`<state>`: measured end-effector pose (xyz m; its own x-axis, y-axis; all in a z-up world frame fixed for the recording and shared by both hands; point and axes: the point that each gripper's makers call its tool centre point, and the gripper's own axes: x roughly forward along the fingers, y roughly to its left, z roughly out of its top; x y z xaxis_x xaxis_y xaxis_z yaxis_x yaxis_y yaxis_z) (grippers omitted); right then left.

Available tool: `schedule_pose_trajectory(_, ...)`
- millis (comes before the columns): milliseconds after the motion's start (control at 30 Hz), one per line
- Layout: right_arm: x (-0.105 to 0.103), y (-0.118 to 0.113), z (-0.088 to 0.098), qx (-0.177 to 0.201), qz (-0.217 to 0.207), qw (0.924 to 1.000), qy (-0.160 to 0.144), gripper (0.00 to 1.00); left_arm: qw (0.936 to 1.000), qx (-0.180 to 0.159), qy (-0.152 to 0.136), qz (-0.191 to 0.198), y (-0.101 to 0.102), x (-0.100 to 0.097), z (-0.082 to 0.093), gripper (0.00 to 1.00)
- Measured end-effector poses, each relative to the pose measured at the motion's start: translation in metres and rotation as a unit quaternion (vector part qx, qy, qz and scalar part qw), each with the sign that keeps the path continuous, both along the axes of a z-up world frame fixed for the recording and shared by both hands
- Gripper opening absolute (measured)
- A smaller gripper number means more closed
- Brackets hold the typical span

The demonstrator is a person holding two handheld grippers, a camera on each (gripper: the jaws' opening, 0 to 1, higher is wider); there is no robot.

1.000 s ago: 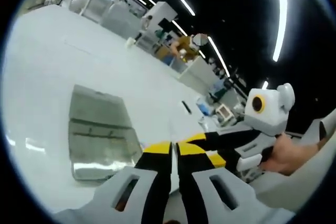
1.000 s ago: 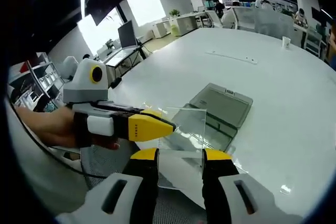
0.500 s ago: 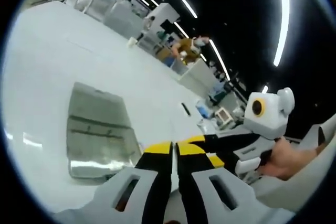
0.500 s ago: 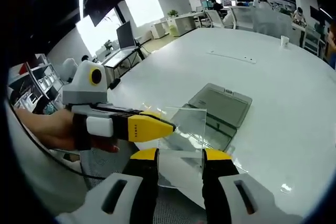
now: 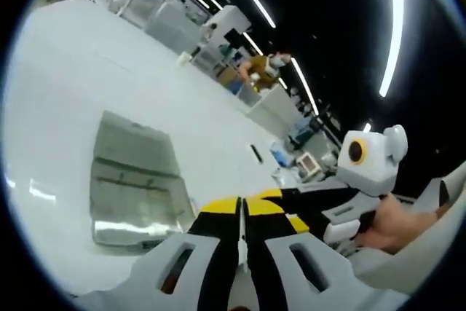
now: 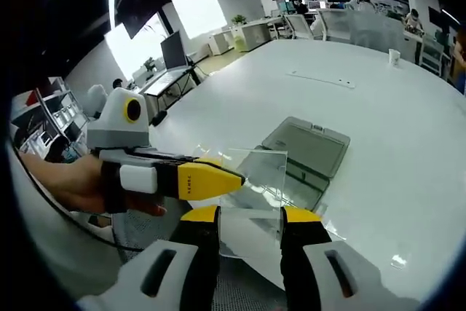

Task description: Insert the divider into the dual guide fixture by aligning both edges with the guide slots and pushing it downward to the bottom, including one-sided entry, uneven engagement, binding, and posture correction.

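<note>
The divider (image 6: pixel 255 176) is a clear square pane held upright above the table's near edge. My left gripper (image 6: pixel 218 178) comes in from the left and is shut on the pane's left part, one yellow tip across its face. My right gripper (image 6: pixel 250 215) has its jaws set wide, with the pane's side edges against their inner faces. In the left gripper view my left gripper (image 5: pixel 241 207) pinches the pane edge-on, and the right gripper (image 5: pixel 287 207) reaches in from the right with a hand (image 5: pixel 389 223) on it. The grey translucent guide fixture (image 6: pixel 304 147) (image 5: pixel 135 183) lies flat beyond.
The white table (image 6: pixel 378 107) stretches far behind the fixture, with a small cup (image 6: pixel 395 57) near its far edge. A person's hand (image 6: pixel 69 183) holds the left gripper. Desks, monitors and people fill the office beyond.
</note>
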<state>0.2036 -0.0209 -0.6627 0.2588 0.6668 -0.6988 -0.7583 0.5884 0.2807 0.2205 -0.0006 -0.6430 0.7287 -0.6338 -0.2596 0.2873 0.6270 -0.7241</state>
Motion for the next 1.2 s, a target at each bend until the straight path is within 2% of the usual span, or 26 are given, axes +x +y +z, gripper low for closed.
schedule_pose_trajectory(833, 0.0007, -0.0018, -0.0013, -0.001, 0.018, 0.9997, -0.018, 0.30, 0.9999, 0.003, -0.012, -0.011, -0.0025, -0.0026, 0.0028, 0.00)
schedule_pose_trajectory(1200, 0.0004, -0.0041, -0.0015, 0.014, 0.021, 0.9997, -0.007, 0.36, 0.9998, 0.003, -0.015, -0.016, -0.0024, -0.0056, 0.0022, 0.00)
